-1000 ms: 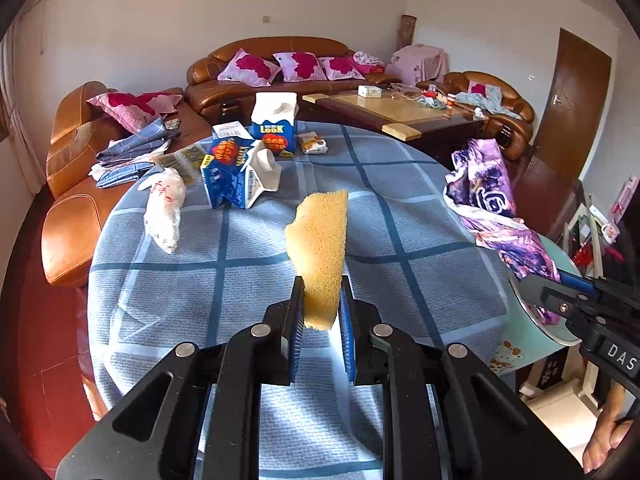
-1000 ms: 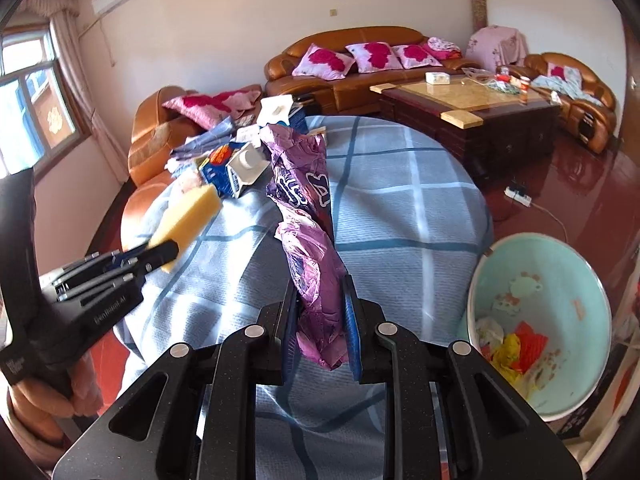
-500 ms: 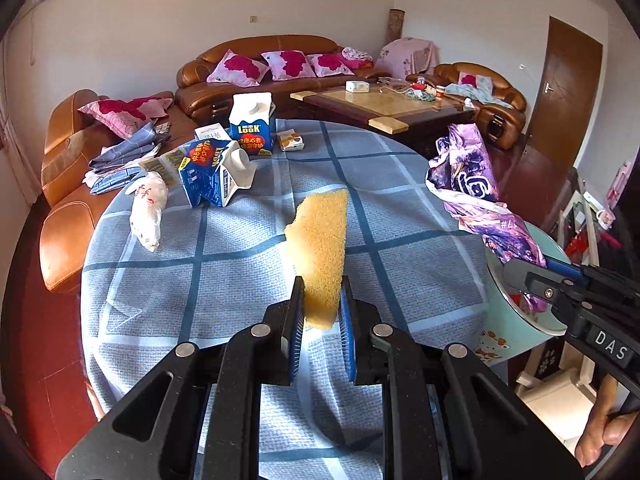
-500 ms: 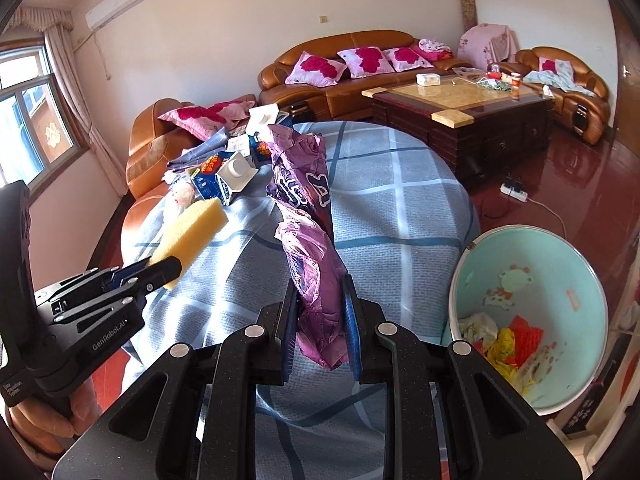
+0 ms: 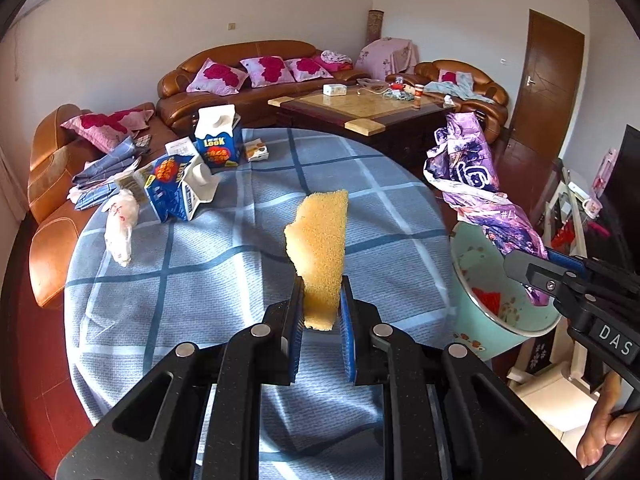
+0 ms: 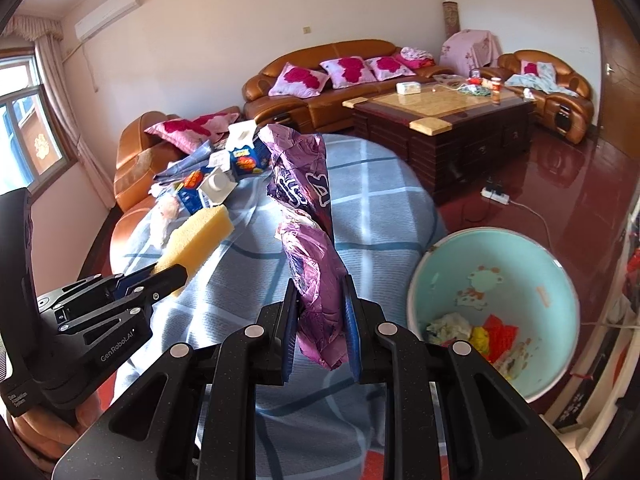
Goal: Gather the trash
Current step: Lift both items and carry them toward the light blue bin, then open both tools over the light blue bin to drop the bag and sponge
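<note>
My left gripper (image 5: 319, 298) is shut on a yellow sponge (image 5: 320, 240) and holds it upright above the blue checked round table (image 5: 240, 280). My right gripper (image 6: 320, 300) is shut on a crumpled purple plastic wrapper (image 6: 308, 220), held above the table's right edge. In the left wrist view the wrapper (image 5: 472, 184) hangs over the light green trash bin (image 5: 508, 320). The bin (image 6: 492, 296) stands on the floor right of the table and holds several scraps. The sponge also shows in the right wrist view (image 6: 196, 240).
Blue milk cartons (image 5: 218, 144) (image 5: 176, 192), a small box (image 5: 256, 152) and a white crumpled bag (image 5: 120, 224) lie at the table's far left. Brown sofas (image 5: 256, 80) and a wooden coffee table (image 5: 360, 108) stand behind. A power strip (image 6: 496, 196) lies on the red floor.
Both grippers have drawn back and to the right with their loads. The trash bin has come further into both views and the wrapper now hangs over it.
</note>
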{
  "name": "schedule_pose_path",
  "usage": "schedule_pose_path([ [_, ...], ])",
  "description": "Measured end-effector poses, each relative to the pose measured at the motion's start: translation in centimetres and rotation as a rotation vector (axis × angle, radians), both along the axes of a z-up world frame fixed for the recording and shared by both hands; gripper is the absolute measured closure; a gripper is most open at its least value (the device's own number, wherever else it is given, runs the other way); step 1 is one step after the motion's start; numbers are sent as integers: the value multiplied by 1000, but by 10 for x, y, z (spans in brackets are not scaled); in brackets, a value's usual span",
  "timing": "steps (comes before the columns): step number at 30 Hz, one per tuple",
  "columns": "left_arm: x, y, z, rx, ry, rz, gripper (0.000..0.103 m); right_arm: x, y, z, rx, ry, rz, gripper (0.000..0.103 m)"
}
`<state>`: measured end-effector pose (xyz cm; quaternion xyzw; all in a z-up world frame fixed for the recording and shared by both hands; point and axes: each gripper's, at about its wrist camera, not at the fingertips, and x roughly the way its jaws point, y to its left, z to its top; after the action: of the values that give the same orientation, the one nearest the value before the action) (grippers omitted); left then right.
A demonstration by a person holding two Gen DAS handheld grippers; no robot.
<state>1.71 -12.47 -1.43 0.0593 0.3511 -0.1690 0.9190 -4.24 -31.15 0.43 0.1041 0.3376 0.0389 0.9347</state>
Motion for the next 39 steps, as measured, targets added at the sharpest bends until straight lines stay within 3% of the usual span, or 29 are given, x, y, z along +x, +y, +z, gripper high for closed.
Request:
schedule_pose_path([
  [21,2,-69,8,-5,-18,-108,87,-16,-88,-4,30,-24,-229,81],
  [39,10,-147,-19,21,22,-240,87,-14,-153,-53,37,57,-440,81],
])
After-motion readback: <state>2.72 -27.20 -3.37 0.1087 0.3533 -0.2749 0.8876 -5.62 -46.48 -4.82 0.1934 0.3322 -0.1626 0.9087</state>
